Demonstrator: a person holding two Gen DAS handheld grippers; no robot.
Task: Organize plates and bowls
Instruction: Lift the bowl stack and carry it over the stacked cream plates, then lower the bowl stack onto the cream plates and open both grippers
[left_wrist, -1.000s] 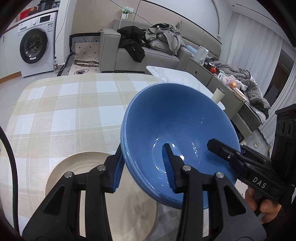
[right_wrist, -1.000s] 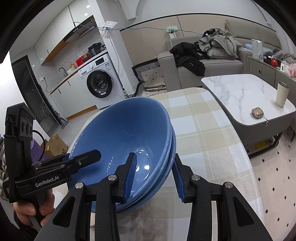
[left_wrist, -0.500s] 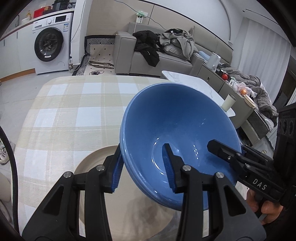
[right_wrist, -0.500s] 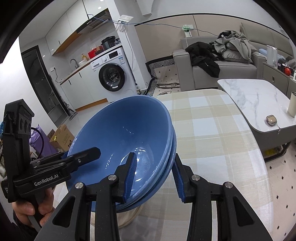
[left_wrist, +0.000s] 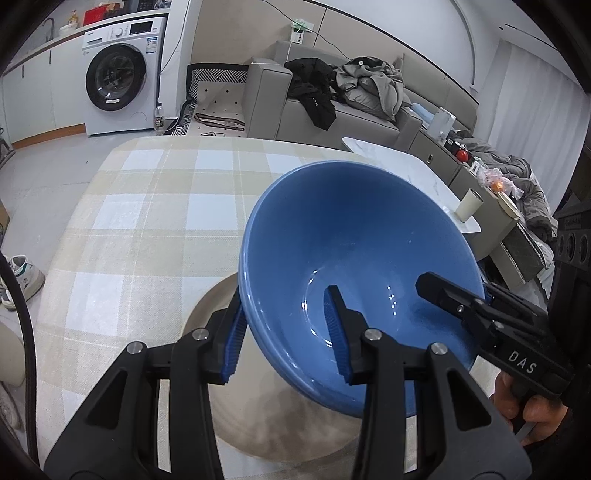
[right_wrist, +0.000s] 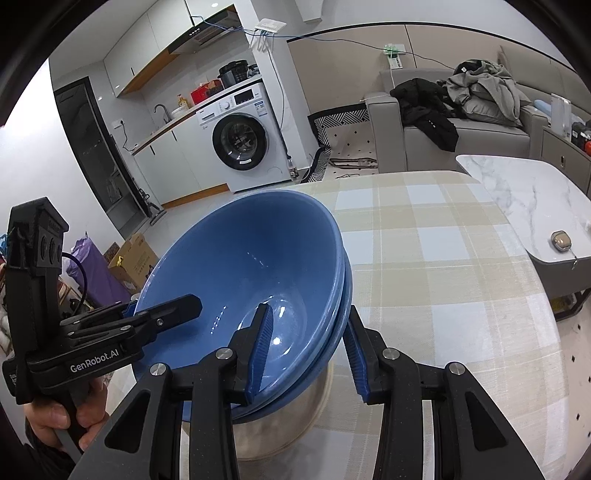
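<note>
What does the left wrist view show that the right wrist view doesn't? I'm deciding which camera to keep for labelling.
Only the left wrist view shows a white sneaker on the floor and a cream cup on the marble table.
Only the right wrist view shows the cardboard box, the kitchen sink faucet, and the two nested rims of the blue bowls.
Both show the left gripper and right gripper clamping opposite rims over the beige plate, plus the washing machine.

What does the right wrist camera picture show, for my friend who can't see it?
Two stacked blue bowls are gripped at opposite rims by the right gripper and the left gripper, above a beige plate on a checked tablecloth. Behind are a washing machine and a grey sofa.
</note>
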